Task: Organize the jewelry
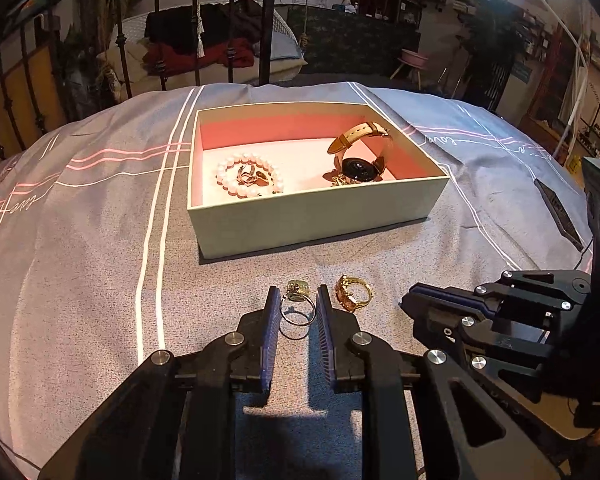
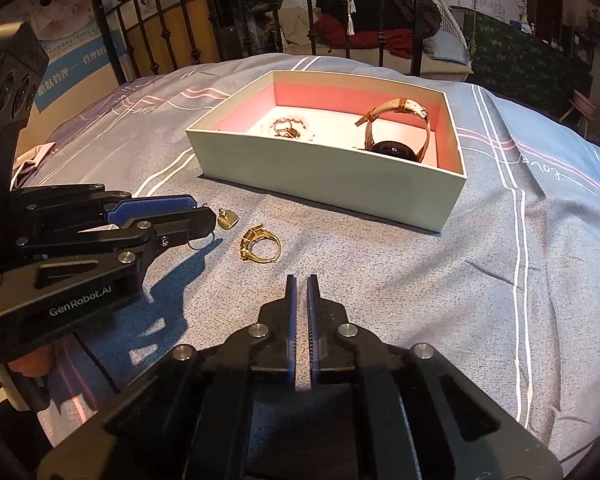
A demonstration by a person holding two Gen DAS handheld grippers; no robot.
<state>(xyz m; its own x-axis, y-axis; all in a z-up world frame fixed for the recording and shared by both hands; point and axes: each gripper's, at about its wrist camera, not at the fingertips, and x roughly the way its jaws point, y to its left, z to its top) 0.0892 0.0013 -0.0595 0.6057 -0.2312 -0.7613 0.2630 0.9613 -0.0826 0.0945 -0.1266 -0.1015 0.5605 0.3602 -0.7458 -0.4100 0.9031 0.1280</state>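
Note:
An open box [image 1: 312, 216] with a pink lining sits on the bed; it also shows in the right wrist view [image 2: 324, 184]. Inside lie a pearl bracelet [image 1: 236, 176] with small gold pieces and a tan-strap watch [image 1: 360, 160]. In front of the box lie a thin ring with a square stone [image 1: 297, 304] and a gold ring [image 1: 353, 293]. My left gripper [image 1: 298, 294] is open, its fingers on either side of the thin ring. My right gripper [image 2: 301, 280] is shut and empty, near the gold ring [image 2: 260, 245].
The grey bedspread [image 1: 80, 260] with white and pink stripes covers the bed. A black metal bed frame [image 1: 268, 20] stands behind the box. A black flat object [image 1: 560, 212] lies on the spread at the right.

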